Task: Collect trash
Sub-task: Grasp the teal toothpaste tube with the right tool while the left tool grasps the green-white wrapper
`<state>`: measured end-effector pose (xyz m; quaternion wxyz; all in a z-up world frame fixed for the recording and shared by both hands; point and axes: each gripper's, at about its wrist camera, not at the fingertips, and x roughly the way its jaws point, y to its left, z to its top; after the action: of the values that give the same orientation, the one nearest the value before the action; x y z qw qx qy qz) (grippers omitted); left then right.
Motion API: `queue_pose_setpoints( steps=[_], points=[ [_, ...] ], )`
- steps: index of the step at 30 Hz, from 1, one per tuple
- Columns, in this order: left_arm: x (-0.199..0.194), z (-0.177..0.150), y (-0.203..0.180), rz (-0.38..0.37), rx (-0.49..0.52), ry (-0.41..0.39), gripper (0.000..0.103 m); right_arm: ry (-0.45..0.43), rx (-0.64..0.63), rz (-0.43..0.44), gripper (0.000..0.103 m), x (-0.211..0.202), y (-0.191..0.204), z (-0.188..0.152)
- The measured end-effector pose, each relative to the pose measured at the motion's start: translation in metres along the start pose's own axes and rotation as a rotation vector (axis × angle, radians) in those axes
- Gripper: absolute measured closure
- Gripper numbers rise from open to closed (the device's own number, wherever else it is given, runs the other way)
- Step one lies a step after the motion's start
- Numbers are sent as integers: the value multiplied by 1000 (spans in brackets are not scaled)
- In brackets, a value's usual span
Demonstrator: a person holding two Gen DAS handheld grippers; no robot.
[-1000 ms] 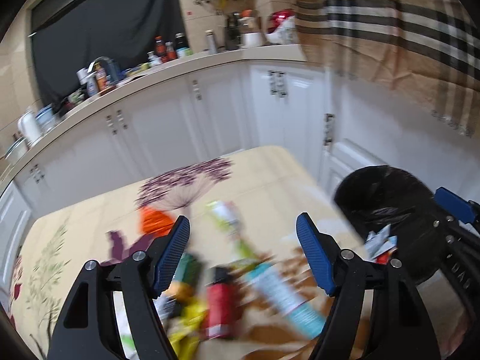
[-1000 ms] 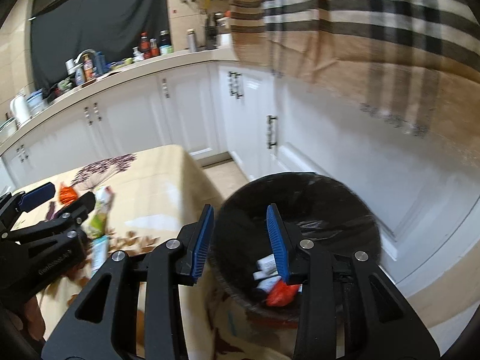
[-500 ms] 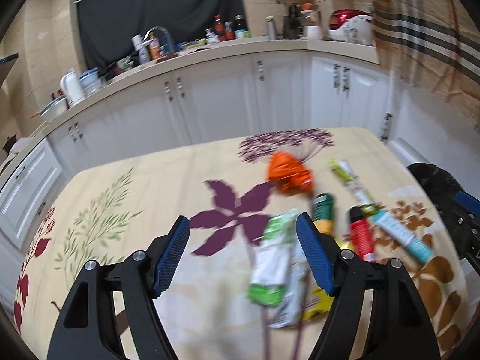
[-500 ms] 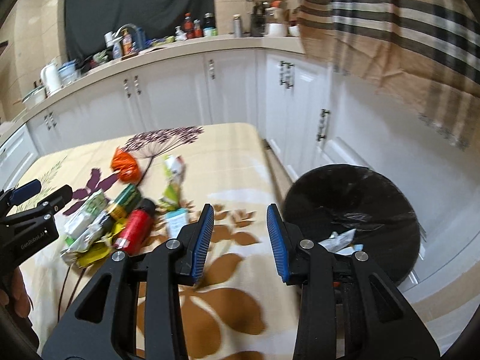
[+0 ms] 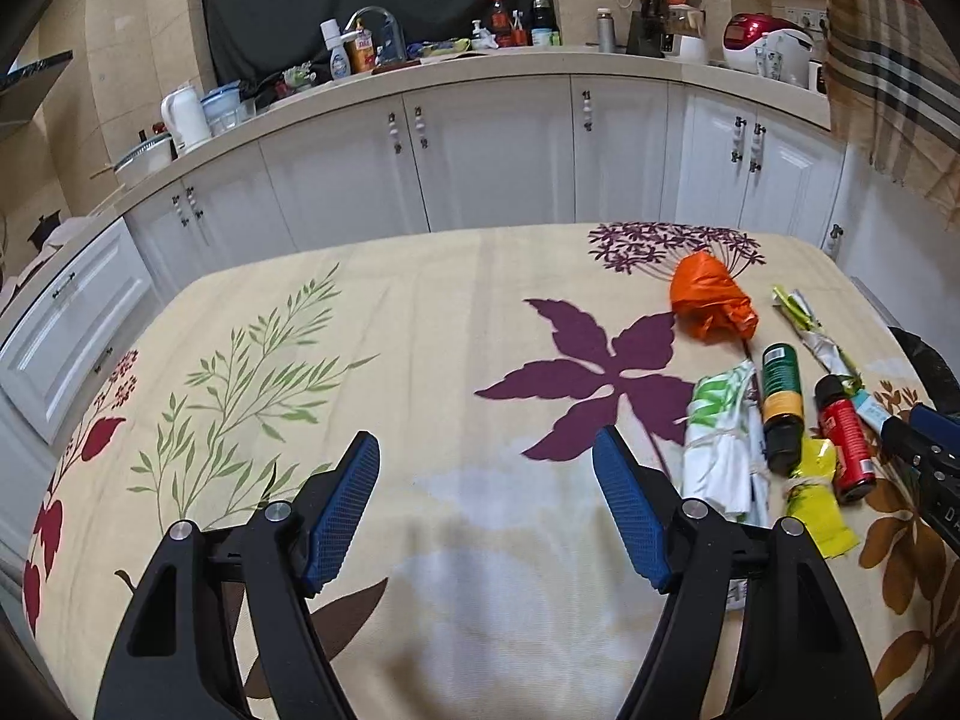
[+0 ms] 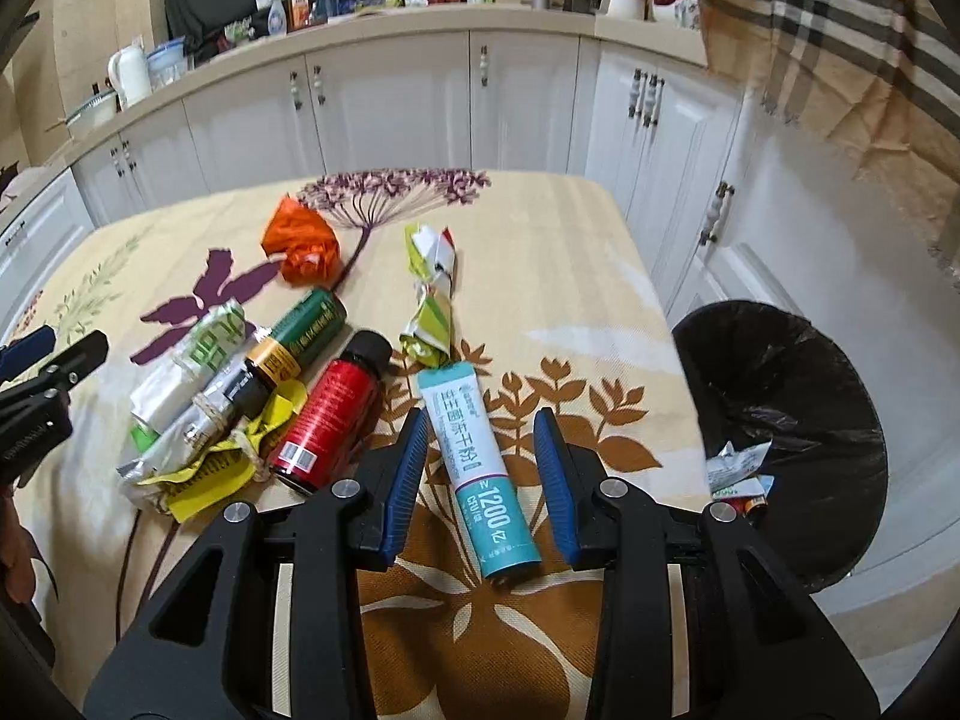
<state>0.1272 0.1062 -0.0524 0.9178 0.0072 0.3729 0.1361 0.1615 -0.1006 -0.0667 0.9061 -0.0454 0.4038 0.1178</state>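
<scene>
Left gripper (image 5: 486, 504): jaws wide apart, nothing between them, hanging over a bare stretch of the floral tablecloth (image 5: 420, 324).

Right gripper (image 6: 481, 483): jaws set narrower but not pressing on anything. The teal-and-white tube (image 6: 480, 468) lies on the cloth in line with the gap between them; whether the pads reach its level I cannot tell.

Trash on the table, in one cluster: orange crumpled bag (image 6: 303, 243), green bottle (image 6: 294, 339), red bottle (image 6: 330, 411), white-green wrapper (image 6: 192, 366), yellow wrapper (image 6: 210, 474), twisted green-white wrapper (image 6: 432, 294).

Container: bin with black liner (image 6: 798, 396) stands on the floor just beside the table's right edge. Inside, near its front wall: a few crumpled white-green wrappers (image 6: 735, 468) and a bit of red.
</scene>
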Motion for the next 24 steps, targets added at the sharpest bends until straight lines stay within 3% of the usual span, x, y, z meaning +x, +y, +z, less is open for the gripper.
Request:
queue_pose_setpoints(
  steps=[3,5,6,24],
  points=[
    [2,-2,1,-16,-9,12,32,39,-10,-5,68,7,2,0],
    [2,-2,1,-27,-11,15,32,43,-15,-8,75,9,3,-2],
    [2,-2,0,-34,-11,17,32,43,-20,-8,84,8,4,-2],
    [7,8,-38,-179,34,44,31,-18,15,-7,85,-8,-13,-6]
  ],
)
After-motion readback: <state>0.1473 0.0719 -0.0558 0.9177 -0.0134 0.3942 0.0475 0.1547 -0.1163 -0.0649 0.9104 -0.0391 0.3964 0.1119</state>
